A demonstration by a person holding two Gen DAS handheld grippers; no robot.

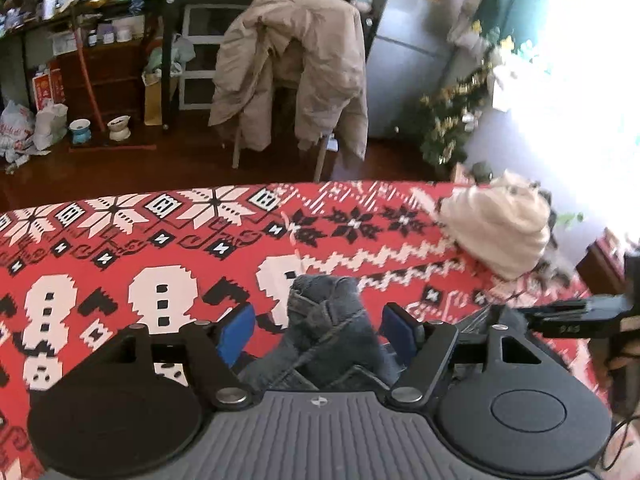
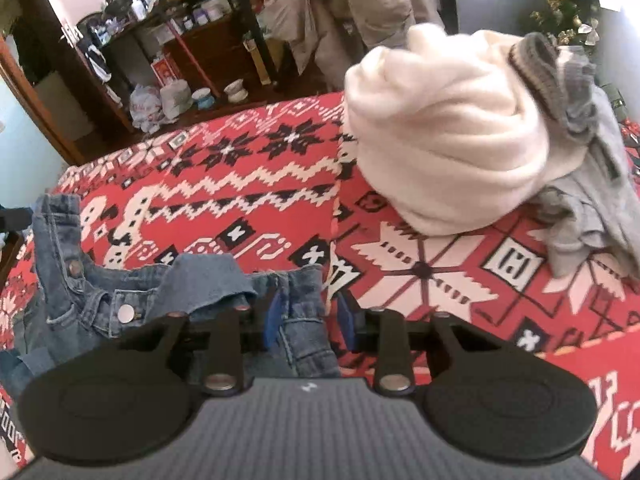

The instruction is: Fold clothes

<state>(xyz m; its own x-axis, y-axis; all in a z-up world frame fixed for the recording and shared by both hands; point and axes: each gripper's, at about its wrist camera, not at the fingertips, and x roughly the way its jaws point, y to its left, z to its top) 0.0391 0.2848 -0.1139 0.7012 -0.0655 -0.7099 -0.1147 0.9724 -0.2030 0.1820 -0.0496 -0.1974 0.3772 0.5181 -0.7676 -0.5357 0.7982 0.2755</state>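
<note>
The jeans (image 2: pixel 100 300) lie crumpled on a red blanket (image 2: pixel 248 184) with a white and black snowflake pattern, at the near left of the right wrist view. Two metal buttons show on the denim. The waistband edge runs between the blue pads of the right tool (image 2: pixel 308 320); its jaws stand a little apart with denim between them, but I cannot tell whether the pads press on the cloth.

In the left wrist view a bunched fold of the jeans (image 1: pixel 324 320) rises between the blue pads of the left tool (image 1: pixel 318 330). Those jaws stand wide, with a gap on each side of the cloth, so this tool is open and grips nothing. The right tool (image 1: pixel 580 312) shows at the right edge of this view, with small pale figures on its black body, too blurred to read.

Farther along the blanket sits a rolled cream sweater (image 2: pixel 448 132), with a grey garment (image 2: pixel 592 184) touching its right side. Beyond the blanket's edge a beige coat (image 1: pixel 292 64) hangs over a chair. To the left stand dark shelves (image 1: pixel 104 76), two small bowls (image 1: pixel 100 128) on the floor and a red box (image 1: pixel 48 88) with white print that is too small to make out. A small decorated tree (image 1: pixel 456 120) stands to the right.
</note>
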